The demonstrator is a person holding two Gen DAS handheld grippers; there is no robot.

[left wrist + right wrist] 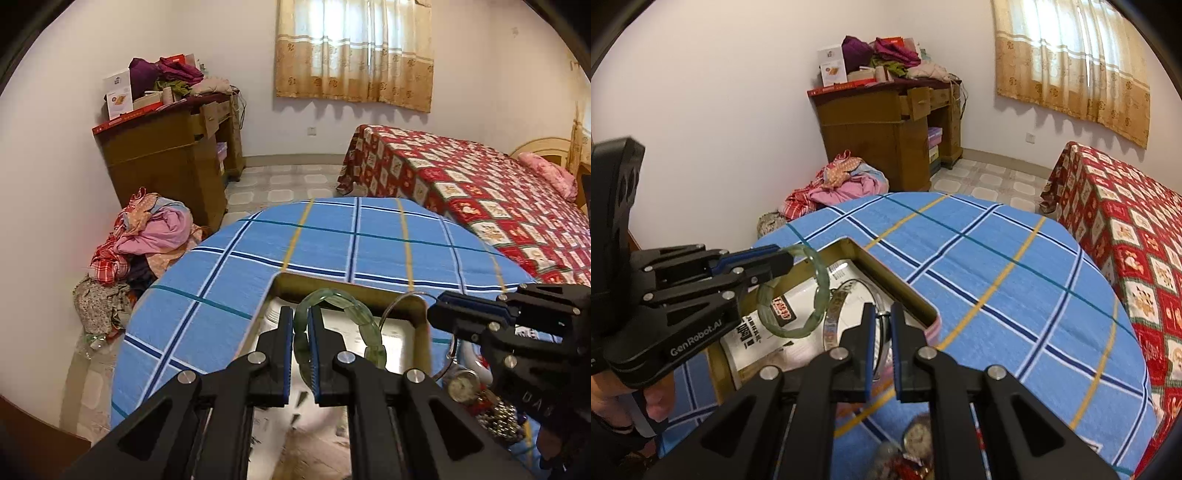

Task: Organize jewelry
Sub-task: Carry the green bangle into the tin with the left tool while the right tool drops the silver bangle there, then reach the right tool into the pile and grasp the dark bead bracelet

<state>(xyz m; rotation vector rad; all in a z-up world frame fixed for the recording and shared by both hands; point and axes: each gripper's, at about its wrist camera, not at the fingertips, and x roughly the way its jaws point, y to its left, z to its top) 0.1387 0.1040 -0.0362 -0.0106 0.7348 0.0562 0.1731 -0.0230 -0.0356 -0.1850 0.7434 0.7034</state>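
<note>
Left hand-held gripper (pixel 299 325) clamped, angled downward; right hand-held gripper (pixel 882 325) nearly closed, angled downward, alongside.

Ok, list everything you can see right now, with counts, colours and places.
green bangle: one, pale green, clamped in left gripper over the tin
thin metal bangle: one, silver, in right gripper
tin box: one, gold, open on the table
loose jewelry pile: several, mixed, beside the tin
table: one, blue plaid cloth
bed: one, red patterned cover
wooden desk: one, brown, by the wall
clothes heap: one, floor
left gripper: black, shut
right gripper: black, shut
</note>
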